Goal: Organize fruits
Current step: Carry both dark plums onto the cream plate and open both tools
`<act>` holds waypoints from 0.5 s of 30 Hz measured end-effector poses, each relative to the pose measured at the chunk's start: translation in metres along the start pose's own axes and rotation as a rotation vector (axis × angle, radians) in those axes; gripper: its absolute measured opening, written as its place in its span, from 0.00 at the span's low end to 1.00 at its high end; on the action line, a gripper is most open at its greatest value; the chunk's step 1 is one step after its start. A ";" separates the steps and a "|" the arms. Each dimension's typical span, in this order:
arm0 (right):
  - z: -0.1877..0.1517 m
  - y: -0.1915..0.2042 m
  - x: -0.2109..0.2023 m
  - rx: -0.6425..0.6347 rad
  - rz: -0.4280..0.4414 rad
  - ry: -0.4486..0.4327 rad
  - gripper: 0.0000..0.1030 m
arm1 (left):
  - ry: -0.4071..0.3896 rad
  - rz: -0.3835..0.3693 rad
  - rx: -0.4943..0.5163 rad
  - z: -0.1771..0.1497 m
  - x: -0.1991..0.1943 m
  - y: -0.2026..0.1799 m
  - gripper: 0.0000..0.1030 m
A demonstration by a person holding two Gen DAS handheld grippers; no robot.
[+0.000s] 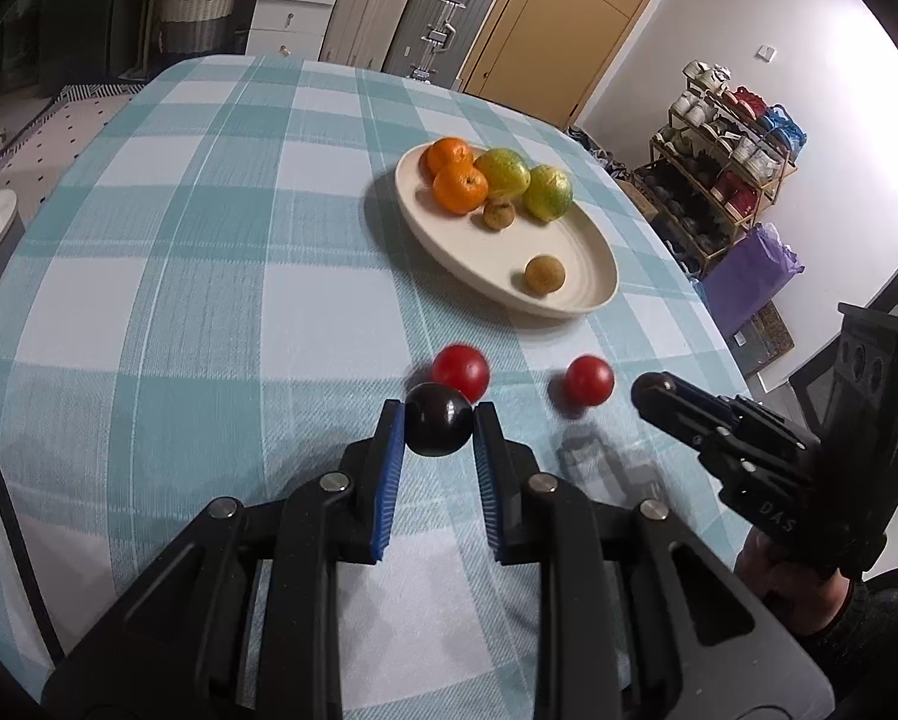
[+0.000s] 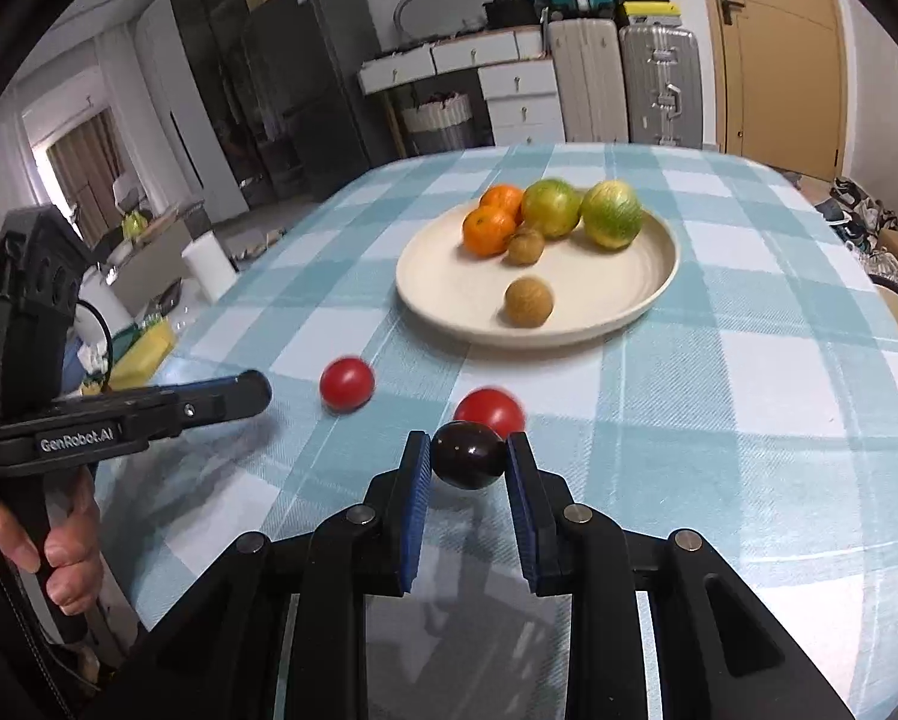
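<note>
Left gripper [image 1: 440, 415]: clenched on a glossy, near-black round fruit [image 1: 439, 429], pinched across its middle between the blue ribbed pads, just above the teal-and-white checked tablecloth [image 1: 179, 240]. Right gripper [image 2: 468, 447]: clamped the same way on a second dark, shiny round fruit [image 2: 469, 459].

Probably light, smooth-skinned and a little soft, so likely to squirt out of a hard squeeze or bruise. Best held at the widest girth, as here, with gentle pressure only.

Two red round tomatoes [image 1: 461, 371] [image 1: 589, 381] lying loose on the cloth just ahead of the fingertips, free to roll if nudged.

Beyond them, a cream shallow round plate [image 1: 569, 309] holding two oranges, two green-yellow citrus and two small brown fruits, with bare room in its near half.

Low rim, easy to clear. Open cloth to the left; on the right, table edge close to the plate, so a dropped fruit could roll off there.
</note>
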State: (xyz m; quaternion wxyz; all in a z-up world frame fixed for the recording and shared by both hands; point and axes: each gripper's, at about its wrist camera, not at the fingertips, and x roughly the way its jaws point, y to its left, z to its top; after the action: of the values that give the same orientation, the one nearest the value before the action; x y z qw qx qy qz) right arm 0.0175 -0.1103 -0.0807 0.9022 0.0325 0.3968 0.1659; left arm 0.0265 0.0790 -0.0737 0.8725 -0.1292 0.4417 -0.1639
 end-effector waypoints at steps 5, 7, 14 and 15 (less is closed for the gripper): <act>0.014 -0.012 -0.010 0.009 0.013 -0.050 0.25 | -0.021 0.002 0.016 0.024 0.003 -0.006 0.19; 0.020 -0.014 -0.011 0.008 0.017 -0.064 0.25 | -0.030 0.000 0.020 0.034 0.005 -0.008 0.19; 0.051 -0.023 0.002 -0.006 0.050 -0.089 0.25 | -0.047 0.000 0.028 0.077 0.024 -0.013 0.19; 0.054 -0.023 0.004 -0.008 0.053 -0.090 0.25 | -0.045 -0.001 0.031 0.083 0.028 -0.014 0.19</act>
State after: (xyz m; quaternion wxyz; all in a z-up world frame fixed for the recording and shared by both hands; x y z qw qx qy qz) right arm 0.0649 -0.1267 -0.0511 0.9146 0.0468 0.3541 0.1896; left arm 0.1067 0.0618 -0.0410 0.8841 -0.1192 0.4193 -0.1682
